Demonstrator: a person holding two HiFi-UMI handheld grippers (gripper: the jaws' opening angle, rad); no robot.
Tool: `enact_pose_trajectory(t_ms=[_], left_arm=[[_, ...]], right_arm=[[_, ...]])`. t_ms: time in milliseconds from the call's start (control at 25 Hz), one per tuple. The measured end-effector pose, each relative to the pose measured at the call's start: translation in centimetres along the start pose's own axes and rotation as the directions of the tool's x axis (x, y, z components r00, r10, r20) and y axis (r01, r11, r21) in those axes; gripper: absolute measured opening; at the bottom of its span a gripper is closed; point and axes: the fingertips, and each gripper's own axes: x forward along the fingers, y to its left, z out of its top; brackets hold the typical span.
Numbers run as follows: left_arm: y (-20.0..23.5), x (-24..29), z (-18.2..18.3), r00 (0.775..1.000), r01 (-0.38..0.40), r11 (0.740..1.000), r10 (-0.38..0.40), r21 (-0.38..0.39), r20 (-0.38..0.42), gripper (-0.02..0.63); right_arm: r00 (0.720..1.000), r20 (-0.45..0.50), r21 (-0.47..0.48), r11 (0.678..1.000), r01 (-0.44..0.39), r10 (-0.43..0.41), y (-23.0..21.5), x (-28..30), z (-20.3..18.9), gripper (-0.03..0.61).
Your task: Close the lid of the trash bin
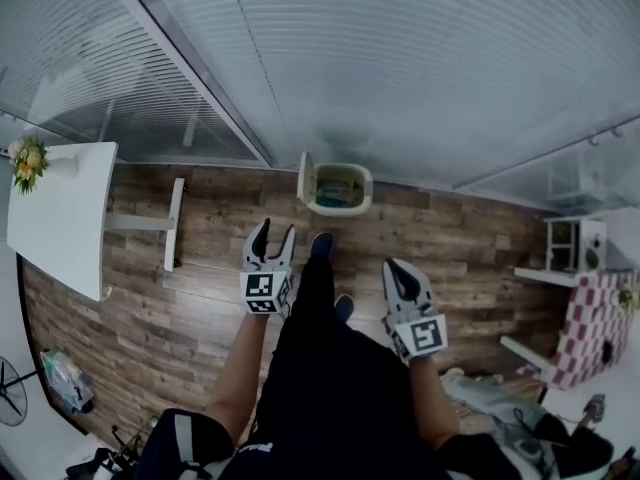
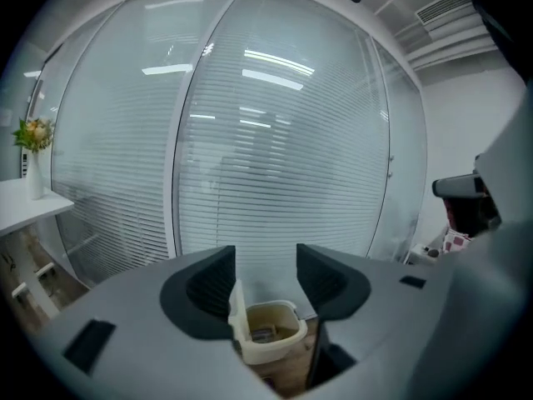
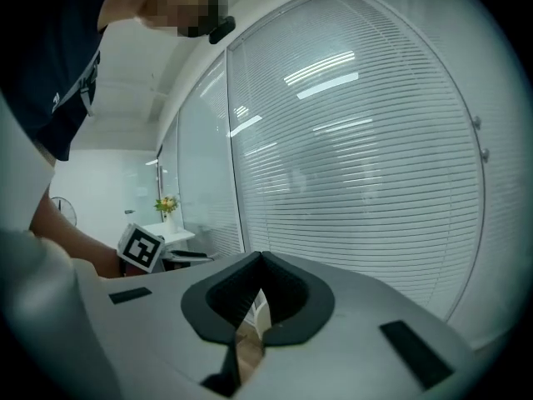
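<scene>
A cream trash bin (image 1: pixel 340 189) stands on the wood floor against the glass wall, its lid (image 1: pixel 304 178) raised upright on its left side. Some rubbish lies inside. In the left gripper view the trash bin (image 2: pixel 268 332) shows between the spread jaws, still at a distance. My left gripper (image 1: pixel 272 236) is open, held in the air short of the bin and a little to its left. My right gripper (image 1: pixel 401 275) is shut with nothing in it, lower and to the right. The right gripper view shows only a sliver of the bin's lid (image 3: pixel 256 306) past the closed jaws.
A white table (image 1: pixel 62 211) with a flower vase (image 1: pixel 30 162) stands at the left, a white bench (image 1: pixel 172 222) beside it. Frosted glass walls with blinds (image 1: pixel 420 78) run behind the bin. A checkered cabinet (image 1: pixel 590 328) and shelves sit at the right. My shoes (image 1: pixel 322 245) are on the floor just before the bin.
</scene>
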Motion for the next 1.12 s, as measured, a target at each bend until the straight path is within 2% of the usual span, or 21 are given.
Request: enact_pose_trajectory(t_ms=[120,240,400,520,720,880,1120], left_arm=[[1.9,4.0,-1.5,0.999,-0.011,1.0,0.011,-0.007,-0.037,0.21],[3.9,6.9,-3.0,0.998,-0.027,0.999,0.026,-0.018,-0.059,0.21],[4.3,10.1,-5.7,0.992,-0.014,1.0,0.012,-0.014,-0.127,0.21],[4.8,12.3,-8.0,0.985,-0.007,1.0,0.001,-0.03,-0.174,0.21],[5.5,14.9,-10.8,0.978,-0.001,1.0,-0.004,-0.021,-0.209,0.21],[5.4,17.3,-13.4,0.968,0.027,1.0,-0.029,-0.012,-0.248,0.21],[6.1,19.1,-16.5,0.95,0.04,0.999,-0.038,0.0,-0.309,0.21]], right_arm=[[1.0,-0.013,-0.01,1.0,0.003,-0.003,-1.3,1.4,-0.8,0.003],[0.998,-0.046,0.029,0.998,0.047,-0.045,-2.5,2.7,-2.4,0.003],[0.992,-0.095,0.073,0.993,0.088,-0.081,-3.6,3.4,-4.1,0.003],[0.989,-0.129,0.042,0.997,0.072,-0.066,-3.6,4.6,-5.3,0.003],[0.992,-0.098,0.1,0.991,0.084,-0.074,-4.3,7.4,-6.1,0.003],[0.981,-0.177,0.091,0.991,0.093,-0.076,-5.4,7.9,-9.0,0.003],[0.971,-0.207,0.16,0.975,0.154,-0.119,-5.5,7.7,-10.9,0.003]])
